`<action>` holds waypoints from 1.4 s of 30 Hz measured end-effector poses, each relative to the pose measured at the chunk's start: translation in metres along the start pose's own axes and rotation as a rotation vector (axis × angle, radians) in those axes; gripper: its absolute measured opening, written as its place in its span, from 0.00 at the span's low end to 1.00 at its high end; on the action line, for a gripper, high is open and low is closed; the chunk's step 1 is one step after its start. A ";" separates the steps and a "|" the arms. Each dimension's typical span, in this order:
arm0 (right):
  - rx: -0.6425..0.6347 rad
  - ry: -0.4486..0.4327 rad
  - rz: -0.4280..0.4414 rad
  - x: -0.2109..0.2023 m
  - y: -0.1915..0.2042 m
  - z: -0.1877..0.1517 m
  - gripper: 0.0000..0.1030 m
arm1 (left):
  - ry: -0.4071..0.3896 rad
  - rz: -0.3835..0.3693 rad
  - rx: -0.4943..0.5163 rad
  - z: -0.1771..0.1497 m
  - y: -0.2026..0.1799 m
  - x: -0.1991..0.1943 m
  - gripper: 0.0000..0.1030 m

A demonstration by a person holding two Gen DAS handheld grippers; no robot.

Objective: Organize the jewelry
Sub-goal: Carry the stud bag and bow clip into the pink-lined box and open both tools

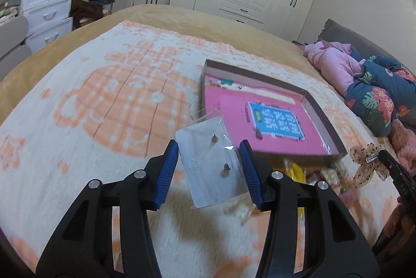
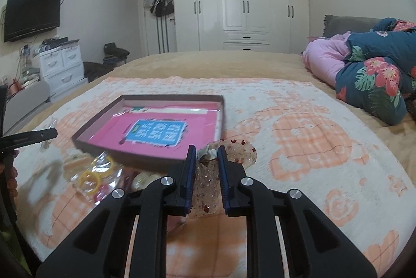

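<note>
Slippage is the main risk: the left tool (image 1: pixel 209 169) pinches one clear plastic sleeve holding a white earring card (image 1: pixel 208 166) with two studs, above the bed; slick film may slide. One shallow pink-lined cardboard box (image 2: pixel 145 148) waits. The right tool (image 2: pixel 205 166) grips one sequinned translucent bow clip (image 2: pixel 226 150), which could snag.

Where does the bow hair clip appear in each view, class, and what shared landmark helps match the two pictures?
Left wrist view: the bow clip is at the far right edge, held up by the right gripper, beside the box's near corner.
Right wrist view: it is at lower centre, clamped between the fingers, just in front of the box.
Shared landmark: the box with the pink lining.
</note>
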State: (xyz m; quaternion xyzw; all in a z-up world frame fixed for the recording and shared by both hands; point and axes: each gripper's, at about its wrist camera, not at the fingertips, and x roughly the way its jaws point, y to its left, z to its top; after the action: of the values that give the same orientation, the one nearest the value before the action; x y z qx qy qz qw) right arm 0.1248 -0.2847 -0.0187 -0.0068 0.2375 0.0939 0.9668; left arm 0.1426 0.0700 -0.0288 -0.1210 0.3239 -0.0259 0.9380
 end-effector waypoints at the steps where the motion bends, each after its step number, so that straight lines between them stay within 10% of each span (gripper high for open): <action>1: 0.008 -0.002 -0.007 0.002 -0.004 0.002 0.16 | 0.000 -0.002 0.006 0.004 -0.002 0.004 0.39; 38: -0.009 0.122 0.088 0.139 0.050 0.048 0.16 | 0.087 0.002 0.123 0.032 -0.037 0.104 0.49; 42: -0.030 0.116 0.056 0.136 0.046 0.045 0.33 | 0.084 0.005 0.126 0.032 -0.038 0.102 0.53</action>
State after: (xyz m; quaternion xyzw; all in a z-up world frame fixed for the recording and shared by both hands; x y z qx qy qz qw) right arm 0.2549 -0.2124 -0.0396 -0.0200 0.2916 0.1237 0.9483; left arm 0.2443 0.0270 -0.0567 -0.0596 0.3608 -0.0490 0.9295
